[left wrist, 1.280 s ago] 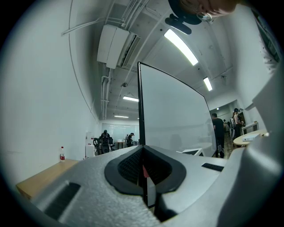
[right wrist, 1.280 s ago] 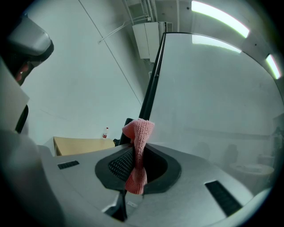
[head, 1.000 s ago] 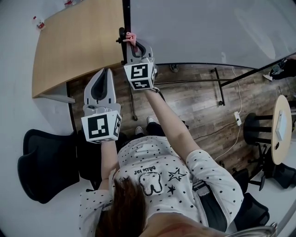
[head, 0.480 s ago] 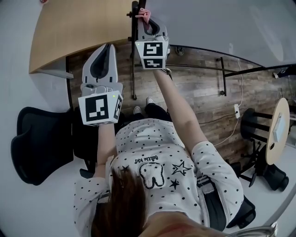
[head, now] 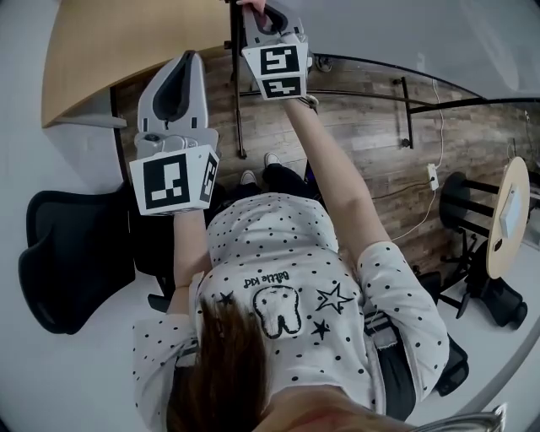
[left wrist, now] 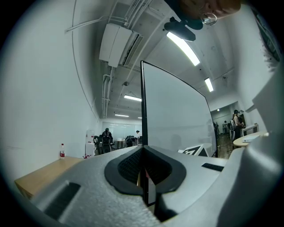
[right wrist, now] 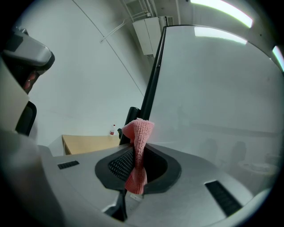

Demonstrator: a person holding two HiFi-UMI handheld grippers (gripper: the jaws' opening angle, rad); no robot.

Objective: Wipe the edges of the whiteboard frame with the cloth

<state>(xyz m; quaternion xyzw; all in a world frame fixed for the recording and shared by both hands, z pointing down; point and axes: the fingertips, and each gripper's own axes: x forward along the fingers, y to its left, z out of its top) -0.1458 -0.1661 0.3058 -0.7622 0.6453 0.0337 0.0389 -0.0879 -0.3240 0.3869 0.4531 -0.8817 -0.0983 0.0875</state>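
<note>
Overhead, the cropped right gripper [head: 263, 15] pinches the cloth [right wrist: 138, 133] by the frame [right wrist: 153, 75]; left gripper [left wrist: 143, 153] closed.

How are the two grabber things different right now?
The right gripper pinches a pink cloth; the left gripper holds nothing. The right gripper reaches out to the whiteboard frame; the left gripper hangs back, nearer the person. Both have their jaws closed.
</note>
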